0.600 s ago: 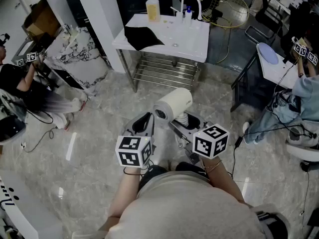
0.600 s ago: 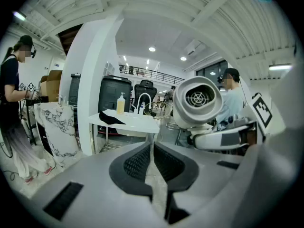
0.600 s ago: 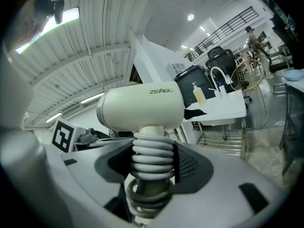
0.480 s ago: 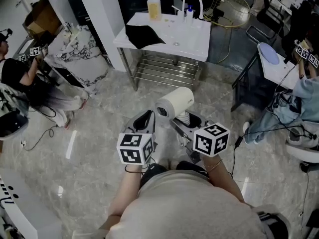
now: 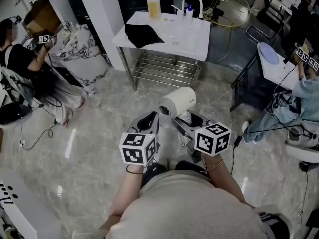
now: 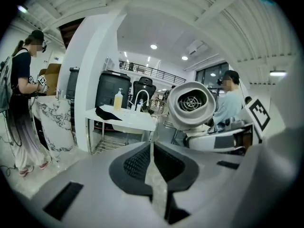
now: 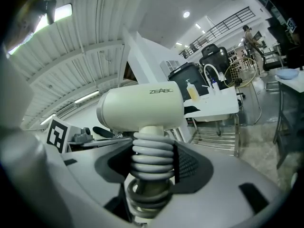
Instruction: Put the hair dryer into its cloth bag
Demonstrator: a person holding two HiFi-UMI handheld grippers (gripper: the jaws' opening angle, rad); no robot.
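Note:
A cream hair dryer (image 5: 178, 101) (image 7: 142, 109) stands upright in my right gripper (image 5: 188, 121) (image 7: 151, 167), whose jaws are shut on its handle, wound round with its grey cord (image 7: 152, 158). Its round grille (image 6: 192, 103) faces left in the left gripper view. My left gripper (image 5: 148, 123) (image 6: 152, 163) is shut with nothing between its jaws, just left of the dryer. A black cloth bag (image 5: 142, 35) (image 6: 110, 112) lies on the left part of the white table (image 5: 197, 44) ahead.
On the white table stand a soap bottle (image 5: 153, 6) and a faucet (image 5: 190, 3); a wire shelf (image 5: 167, 71) sits under it. A marble block (image 5: 82, 54) is at left, a person (image 5: 22, 73) beside it. Another seated person (image 5: 299, 103) is at right.
Both grippers and the dryer have shifted slightly forward toward the table. The person at left has moved nearer the marble block.

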